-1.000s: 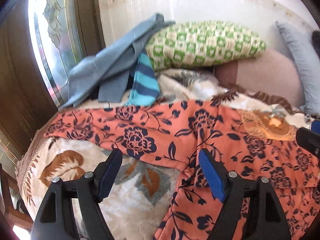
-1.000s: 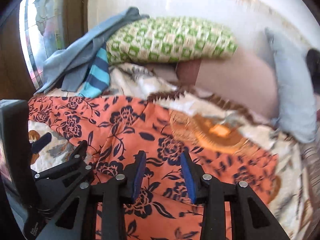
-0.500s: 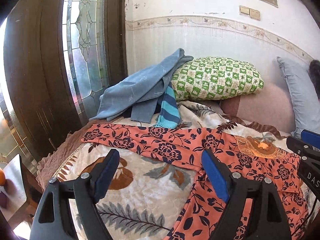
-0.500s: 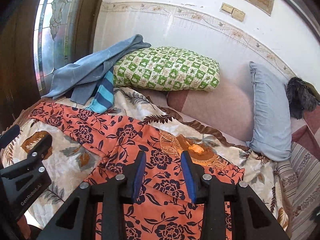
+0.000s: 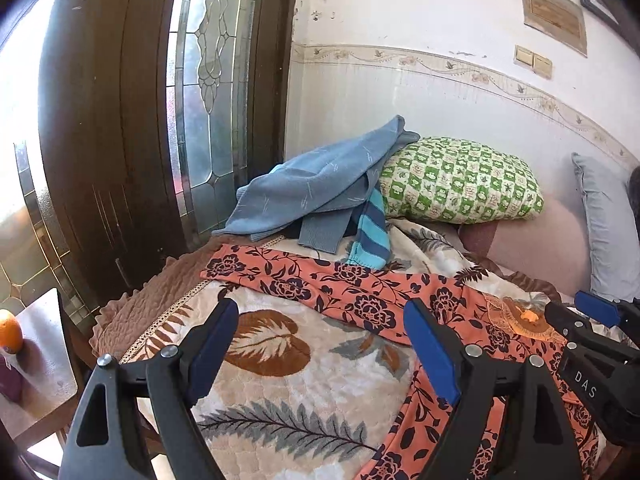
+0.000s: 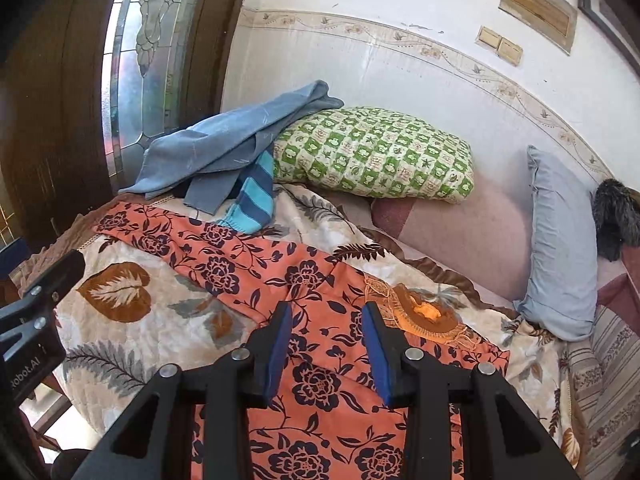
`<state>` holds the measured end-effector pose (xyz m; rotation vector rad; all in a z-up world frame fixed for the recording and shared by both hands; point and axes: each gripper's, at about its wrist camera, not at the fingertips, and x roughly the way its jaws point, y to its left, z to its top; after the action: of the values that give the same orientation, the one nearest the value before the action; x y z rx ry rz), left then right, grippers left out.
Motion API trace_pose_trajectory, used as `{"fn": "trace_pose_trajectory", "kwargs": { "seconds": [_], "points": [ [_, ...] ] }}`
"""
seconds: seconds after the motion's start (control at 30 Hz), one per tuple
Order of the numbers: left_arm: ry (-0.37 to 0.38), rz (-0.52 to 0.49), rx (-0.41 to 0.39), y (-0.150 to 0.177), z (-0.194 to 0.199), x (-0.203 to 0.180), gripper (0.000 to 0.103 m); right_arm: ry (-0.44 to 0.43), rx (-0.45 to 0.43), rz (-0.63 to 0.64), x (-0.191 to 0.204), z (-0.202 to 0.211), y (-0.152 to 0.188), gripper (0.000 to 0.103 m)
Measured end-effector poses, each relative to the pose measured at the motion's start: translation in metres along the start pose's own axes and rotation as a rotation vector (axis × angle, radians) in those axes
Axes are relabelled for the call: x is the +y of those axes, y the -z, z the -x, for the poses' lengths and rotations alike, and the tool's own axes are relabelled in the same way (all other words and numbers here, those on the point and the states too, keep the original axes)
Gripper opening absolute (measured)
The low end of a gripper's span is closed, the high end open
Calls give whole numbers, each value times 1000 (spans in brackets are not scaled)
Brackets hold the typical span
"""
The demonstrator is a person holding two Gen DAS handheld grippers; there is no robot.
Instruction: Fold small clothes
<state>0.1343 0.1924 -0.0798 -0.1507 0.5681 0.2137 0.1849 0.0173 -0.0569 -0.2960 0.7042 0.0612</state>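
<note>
A bed covered by a cream blanket [image 5: 280, 380] with brown and grey leaf prints fills the space below and ahead of both claws. Spread flat across it is the orange floral garment [image 6: 312, 292], the task's piece: its body lies directly under and ahead of the right claw [image 6: 327, 350], while one long sleeve or leg (which of the two is hard to tell) runs away to the far left, ahead of the left claw [image 5: 324, 344]. An orange embroidered patch [image 6: 424, 314] sits on the fabric just ahead and right of the right claw.

Farther ahead, against the wall, a green checked pillow [image 5: 456, 180] rests on a pinkish bolster [image 6: 472, 236], with a pale blue pillow [image 6: 560, 248] leaning well off to the right. A blue towel [image 5: 320, 176] drapes over the green pillow's left end, and a striped blue cloth [image 5: 370, 232] hangs beneath it, its lower edge near the garment's far sleeve.

The left claw hovers above the blanket with its blue pads [image 5: 214, 344] spread wide, gripping nothing. The right claw hangs over the garment's middle, its pads [image 6: 276, 354] parted by a narrower gap, also holding nothing. Far left of the left claw, an orange fruit [image 5: 9, 330] sits on a small table [image 5: 44, 356].
</note>
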Motion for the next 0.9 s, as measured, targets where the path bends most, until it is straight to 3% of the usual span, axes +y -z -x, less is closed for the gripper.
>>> {"fn": "trace_pose_trajectory", "kwargs": {
  "seconds": [0.37, 0.43, 0.6, 0.77, 0.9],
  "points": [
    [-21, 27, 2, -1, -9, 18, 85, -13, 11, 19, 18, -9, -5, 39],
    [-25, 12, 12, 1, -19, 18, 92, -10, 14, 23, 18, -12, -6, 39],
    [29, 92, 205, 13, -90, 58, 96, -74, 68, -6, 2, -30, 9, 39],
    [38, 287, 375, 13, -182, 139, 96, -87, 165, -57, -37, -67, 55, 39],
    [147, 464, 463, 6, -239, 180, 95, -100, 248, -123, -60, -100, 92, 39]
  ]
}}
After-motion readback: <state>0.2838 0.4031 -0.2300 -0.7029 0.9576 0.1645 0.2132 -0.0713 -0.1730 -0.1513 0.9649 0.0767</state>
